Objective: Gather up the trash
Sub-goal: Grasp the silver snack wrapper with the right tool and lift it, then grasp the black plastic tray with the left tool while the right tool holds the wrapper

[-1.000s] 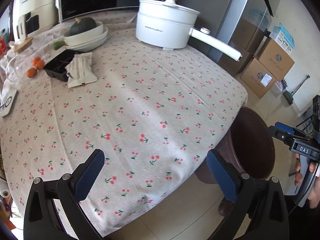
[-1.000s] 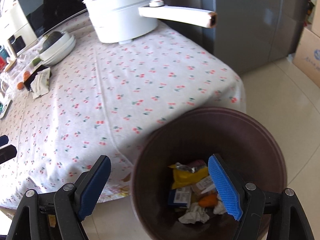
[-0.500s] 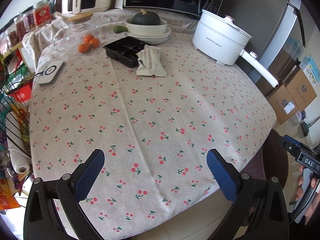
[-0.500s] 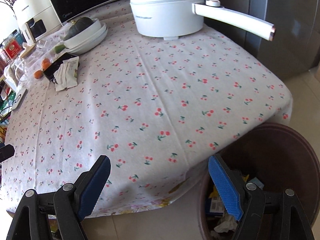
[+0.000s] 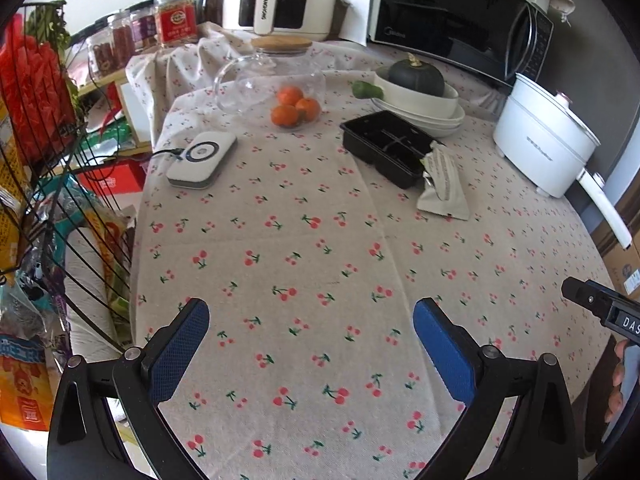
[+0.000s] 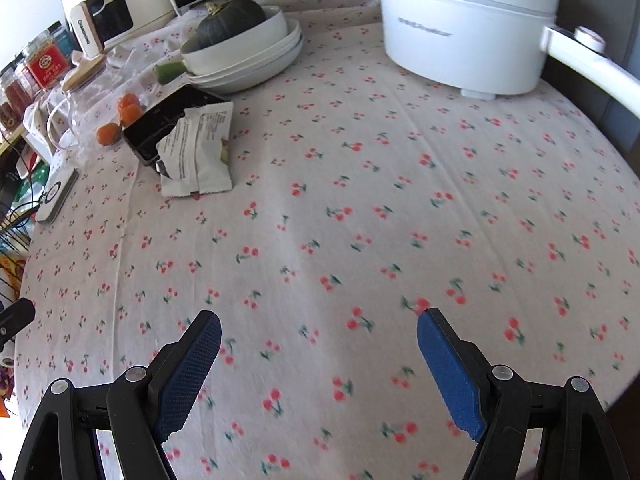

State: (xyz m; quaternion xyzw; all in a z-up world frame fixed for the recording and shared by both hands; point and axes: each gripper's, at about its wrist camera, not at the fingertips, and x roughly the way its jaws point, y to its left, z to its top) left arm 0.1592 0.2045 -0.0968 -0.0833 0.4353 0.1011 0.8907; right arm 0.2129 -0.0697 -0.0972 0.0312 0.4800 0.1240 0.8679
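Bin gone from view; both grippers (image 5: 311, 344) (image 6: 319, 358) spread, empty; wrapper (image 6: 200, 148) half-hides black tray (image 6: 160, 128).

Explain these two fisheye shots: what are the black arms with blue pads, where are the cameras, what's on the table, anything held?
There is no robot here: a person carries a handheld two-finger claw in each hand, with a camera on each looking along its fingers. One view shows the left claw, the other the right claw. Both are open and empty above the cherry-print tablecloth. Likely trash: a crumpled white wrapper leaning on a black plastic tray. Also present: three oranges, a dark green squash in stacked white bowls and a white electric pot.
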